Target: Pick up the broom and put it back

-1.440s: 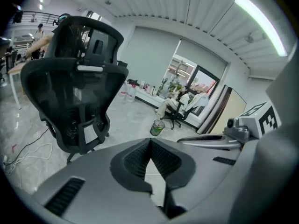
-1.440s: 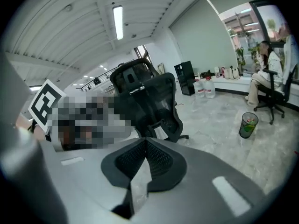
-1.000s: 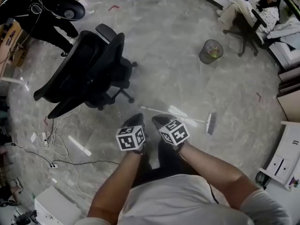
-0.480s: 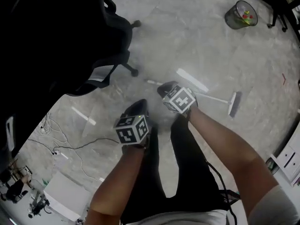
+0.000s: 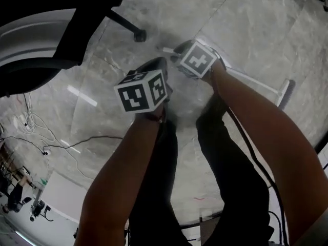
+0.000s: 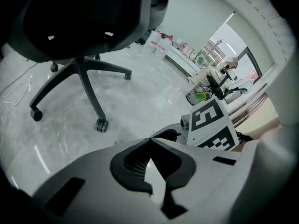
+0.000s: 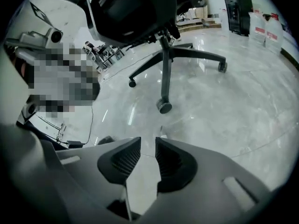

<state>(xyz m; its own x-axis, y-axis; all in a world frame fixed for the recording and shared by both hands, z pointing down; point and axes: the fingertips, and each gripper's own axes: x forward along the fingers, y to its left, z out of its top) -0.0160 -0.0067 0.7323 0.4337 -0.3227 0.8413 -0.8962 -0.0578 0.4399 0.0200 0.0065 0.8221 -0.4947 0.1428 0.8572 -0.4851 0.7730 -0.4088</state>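
The broom lies flat on the grey marble floor, its thin white handle [image 5: 251, 81] running right to the brush head [image 5: 286, 94]. My right gripper [image 5: 179, 47] hangs low over the handle's left end. Its jaws [image 7: 148, 144] are opening, with a narrow gap and only floor showing between them. My left gripper [image 5: 158, 64] is just left of it, also pointing steeply down. Its tips [image 6: 149, 141] meet, so it is shut and holds nothing. The right gripper's marker cube [image 6: 212, 125] shows close beside it.
A black office chair [image 5: 61, 35] looms at the upper left, and one caster [image 5: 139, 35] stands near the handle's tip. The chair's base [image 7: 163, 69] is just ahead. Cables [image 5: 31, 132] trail at the left. A mesh waste bin [image 6: 198, 96] stands farther off.
Both grippers have sunk a long way toward the floor and now hang over the broom handle's left end. The head has bent down with them, so the chair and floor look much nearer.
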